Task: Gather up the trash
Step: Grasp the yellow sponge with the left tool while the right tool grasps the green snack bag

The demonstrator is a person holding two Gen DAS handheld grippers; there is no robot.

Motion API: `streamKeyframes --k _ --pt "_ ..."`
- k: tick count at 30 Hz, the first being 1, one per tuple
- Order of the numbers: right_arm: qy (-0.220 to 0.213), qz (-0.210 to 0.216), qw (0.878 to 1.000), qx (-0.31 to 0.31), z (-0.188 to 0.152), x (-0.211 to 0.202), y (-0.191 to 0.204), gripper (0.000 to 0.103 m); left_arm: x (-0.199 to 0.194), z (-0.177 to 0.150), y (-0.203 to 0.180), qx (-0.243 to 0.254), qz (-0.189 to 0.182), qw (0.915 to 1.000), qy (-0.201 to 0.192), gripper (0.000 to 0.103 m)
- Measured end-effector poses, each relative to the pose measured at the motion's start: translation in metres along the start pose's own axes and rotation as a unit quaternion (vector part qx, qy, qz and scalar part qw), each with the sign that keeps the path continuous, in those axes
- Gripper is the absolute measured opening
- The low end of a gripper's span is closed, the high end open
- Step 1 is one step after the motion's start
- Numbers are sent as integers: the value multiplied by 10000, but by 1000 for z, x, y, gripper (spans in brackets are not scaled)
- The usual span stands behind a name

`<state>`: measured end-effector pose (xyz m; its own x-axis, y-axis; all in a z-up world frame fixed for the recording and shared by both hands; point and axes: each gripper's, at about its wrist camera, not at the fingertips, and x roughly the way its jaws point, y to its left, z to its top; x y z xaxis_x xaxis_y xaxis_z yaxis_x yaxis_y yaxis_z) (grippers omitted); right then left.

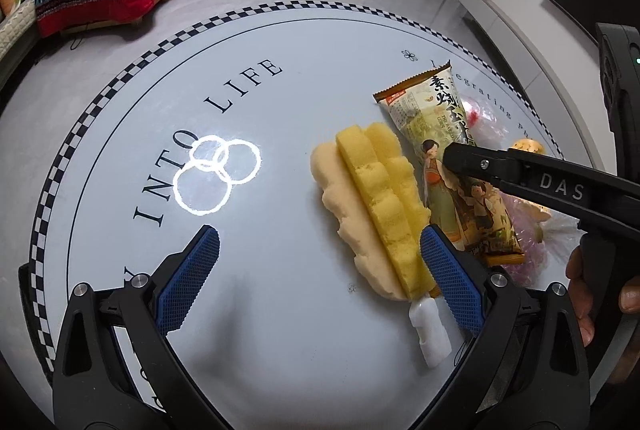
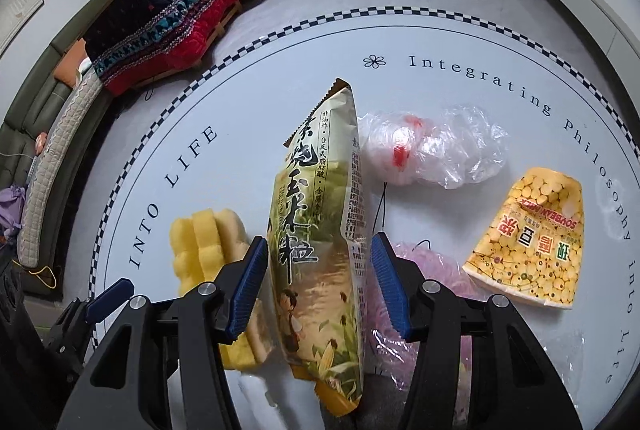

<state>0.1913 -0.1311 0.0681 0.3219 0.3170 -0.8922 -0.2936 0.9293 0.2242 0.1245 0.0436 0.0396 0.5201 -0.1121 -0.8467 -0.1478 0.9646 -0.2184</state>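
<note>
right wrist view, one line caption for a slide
Open right hand-held gripper straddles the corn snack packet on the round table.

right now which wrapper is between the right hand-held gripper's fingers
The tall corn snack bag, standing between the open right hand-held gripper. The yellow soybean pack and clear plastic bag lie farther right.

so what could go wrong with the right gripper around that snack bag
The right gripper is open astride the snack bag, its fingers not yet touching. The glossy bag could slip or buckle when squeezed. The pink plastic wrap lies right under one finger and the yellow sponge beside the other, so either could get pinched too.
</note>
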Motion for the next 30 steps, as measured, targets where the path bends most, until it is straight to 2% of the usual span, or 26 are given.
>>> streamKeyframes --k 4,6,11,19,22,26,30 --pt "128 152 9998 -23 7 11 -4 54 8 2 -6 25 23 10000 64 97" --pt "12 135 9999 -60 8 5 -5 41 11 3 -9 6 14 10000 78 97" --pt "-426 -10 9988 -247 6 -18 -4 41 21 8 -18 26 -3 9999 128 97" --pt "-600 29 9982 -39 0 -39 -20 41 41 11 -31 -74 -147 9994 306 95" --pt "-642 34 9979 -27 -2 -44 -21 41 48 11 -39 -56 -202 9993 309 87" --pt "-703 82 9975 25 -4 -52 -24 41 46 9 -52 33 -572 9978 345 55" --pt "-753 88 9971 48 -9 -60 -23 41 36 7 -57 132 -456 9986 254 51"
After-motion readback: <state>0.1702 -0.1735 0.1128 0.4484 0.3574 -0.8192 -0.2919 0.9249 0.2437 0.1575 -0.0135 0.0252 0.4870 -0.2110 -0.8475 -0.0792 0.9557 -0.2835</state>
